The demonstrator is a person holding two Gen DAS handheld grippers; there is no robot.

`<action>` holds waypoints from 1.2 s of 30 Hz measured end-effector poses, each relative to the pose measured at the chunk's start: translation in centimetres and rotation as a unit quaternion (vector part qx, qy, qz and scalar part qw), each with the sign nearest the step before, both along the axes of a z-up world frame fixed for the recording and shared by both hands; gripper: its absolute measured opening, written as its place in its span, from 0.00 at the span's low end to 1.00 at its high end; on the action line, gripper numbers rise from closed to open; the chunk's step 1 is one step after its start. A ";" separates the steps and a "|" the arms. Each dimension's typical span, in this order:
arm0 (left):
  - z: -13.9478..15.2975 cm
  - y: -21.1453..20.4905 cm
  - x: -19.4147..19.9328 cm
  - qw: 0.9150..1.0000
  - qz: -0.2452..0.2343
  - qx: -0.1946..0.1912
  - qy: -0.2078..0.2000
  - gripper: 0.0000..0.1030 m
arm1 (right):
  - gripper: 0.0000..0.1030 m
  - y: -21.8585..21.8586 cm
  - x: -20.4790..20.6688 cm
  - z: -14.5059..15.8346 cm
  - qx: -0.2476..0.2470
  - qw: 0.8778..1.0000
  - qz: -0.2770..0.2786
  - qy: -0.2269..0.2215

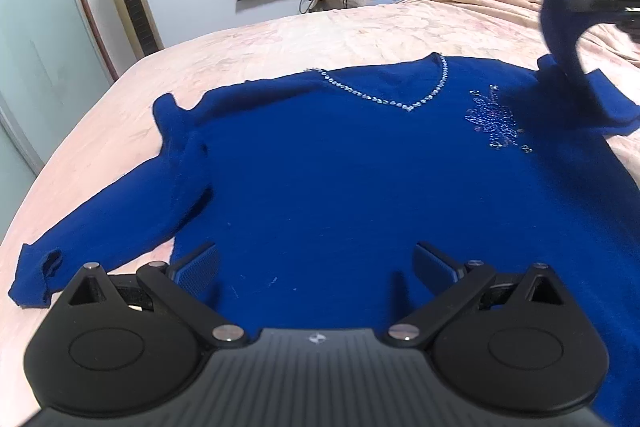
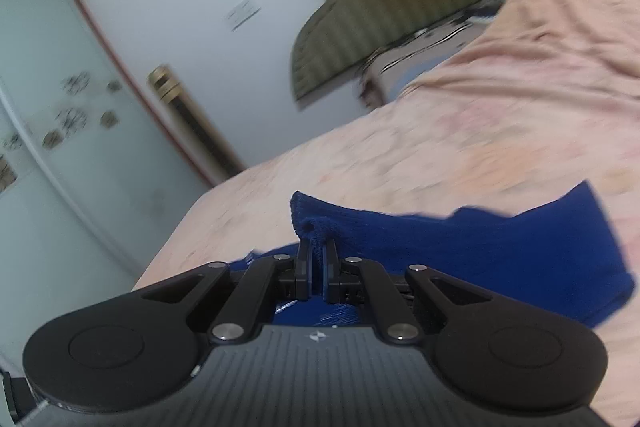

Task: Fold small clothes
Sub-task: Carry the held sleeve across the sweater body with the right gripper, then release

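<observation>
Risk: far sleeve cuff [image 2: 316,223] pinched only at edge; could slip out mid-swing, or drag may rumple flat body.

Left sleeve [image 1: 100,223] sprawled on pink bedspread [image 1: 280,35], untouched. Left gripper [image 1: 316,267] spread wide, empty, low over hem of blue sweater [image 1: 340,179]. Right gripper [image 2: 318,259] clamped on cuff, sleeve lifted above sweater's right shoulder.

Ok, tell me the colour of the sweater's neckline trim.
Silvery rhinestone trim on the royal-blue sweater; the left wrist view shows it best.
</observation>
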State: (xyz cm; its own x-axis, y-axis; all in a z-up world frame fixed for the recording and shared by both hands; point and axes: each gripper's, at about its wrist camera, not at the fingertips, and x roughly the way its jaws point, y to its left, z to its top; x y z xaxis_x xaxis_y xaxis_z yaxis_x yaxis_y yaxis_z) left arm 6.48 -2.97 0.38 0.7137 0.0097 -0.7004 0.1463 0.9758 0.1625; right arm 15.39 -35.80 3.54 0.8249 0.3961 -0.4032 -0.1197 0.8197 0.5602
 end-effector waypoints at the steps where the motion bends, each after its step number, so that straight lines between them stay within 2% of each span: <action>1: 0.0 0.1 0.0 1.000 0.001 0.000 0.000 1.00 | 0.08 1.3 0.7 -0.2 -0.001 1.000 0.013 0.003; 5: 0.1 0.8 0.0 1.000 0.007 -0.004 0.000 1.00 | 0.09 5.8 2.8 -0.9 -0.003 0.999 0.049 0.009; 11: 0.3 1.7 -0.4 1.000 0.016 -0.005 -0.004 1.00 | 0.10 10.8 6.2 -2.4 0.021 0.995 0.086 0.034; 19: 0.2 3.8 -0.2 0.999 0.040 -0.019 0.002 1.00 | 0.09 17.2 8.9 -2.7 0.037 0.990 0.133 0.041; 30: 0.3 5.5 -0.8 0.998 0.056 -0.021 0.004 1.00 | 0.10 22.8 11.4 -4.3 0.033 0.985 0.153 0.069; 31: 0.3 5.6 -0.9 0.998 0.058 -0.020 0.004 1.00 | 0.16 23.1 11.4 -4.5 0.027 0.984 0.157 0.076; 32: 0.4 5.9 -0.8 0.998 0.059 -0.020 0.002 1.00 | 0.19 23.4 11.4 -4.6 0.014 0.984 0.160 0.078; 33: 0.5 6.2 -0.9 0.998 0.061 -0.020 0.001 1.00 | 0.34 23.6 11.2 -4.5 -0.013 0.984 0.160 0.074; 35: 0.6 6.8 -1.1 0.998 0.067 -0.019 -0.002 1.00 | 0.66 24.2 10.1 -3.8 -0.099 0.979 0.168 0.051; 36: 0.6 7.1 -1.0 0.997 0.071 -0.020 -0.003 1.00 | 0.74 24.7 9.3 -3.6 -0.154 0.972 0.173 0.036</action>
